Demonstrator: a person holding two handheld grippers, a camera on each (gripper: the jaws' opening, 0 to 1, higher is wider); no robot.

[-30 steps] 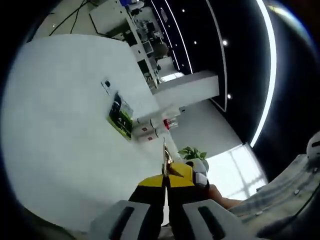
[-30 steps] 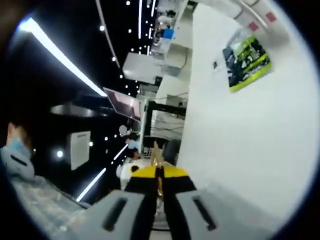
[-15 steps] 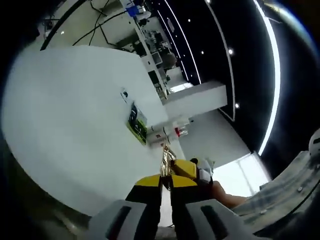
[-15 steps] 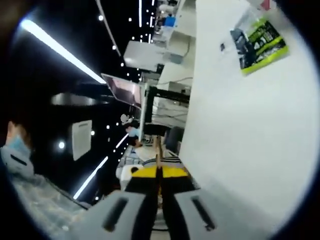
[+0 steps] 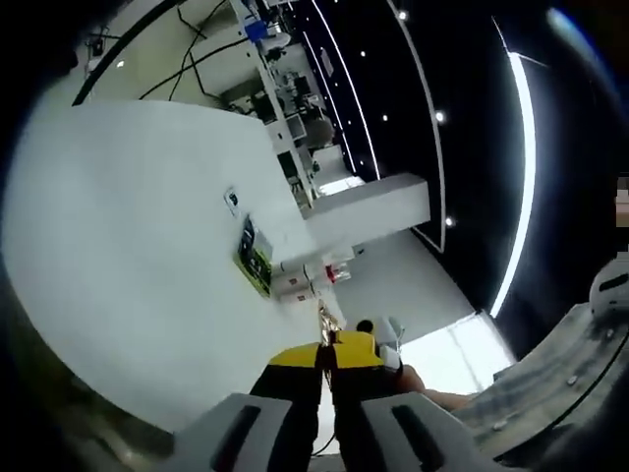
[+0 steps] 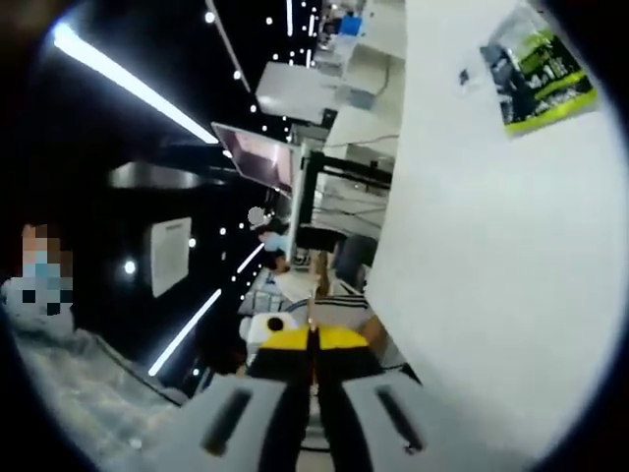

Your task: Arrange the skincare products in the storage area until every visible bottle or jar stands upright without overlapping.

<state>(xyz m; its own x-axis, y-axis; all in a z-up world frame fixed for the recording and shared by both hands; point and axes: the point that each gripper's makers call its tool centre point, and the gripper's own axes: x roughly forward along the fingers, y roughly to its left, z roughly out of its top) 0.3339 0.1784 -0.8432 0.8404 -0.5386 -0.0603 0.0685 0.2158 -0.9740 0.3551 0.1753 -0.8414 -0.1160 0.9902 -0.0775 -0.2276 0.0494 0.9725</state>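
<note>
Far beyond the left tongs (image 5: 327, 339), pressed together, white bottles (image 5: 313, 278) on table (image 5: 128, 246).

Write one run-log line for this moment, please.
left tongs: shut, empty | right tongs: shut, empty | large white table: green-black flat packet, small white bottles with red labels far off

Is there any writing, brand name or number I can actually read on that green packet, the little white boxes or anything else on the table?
None can be read.
Green and black packet on the white table: its print is too blurred.
White boxes with red marks: too small to read.
Small tag on the table: too small.
</note>
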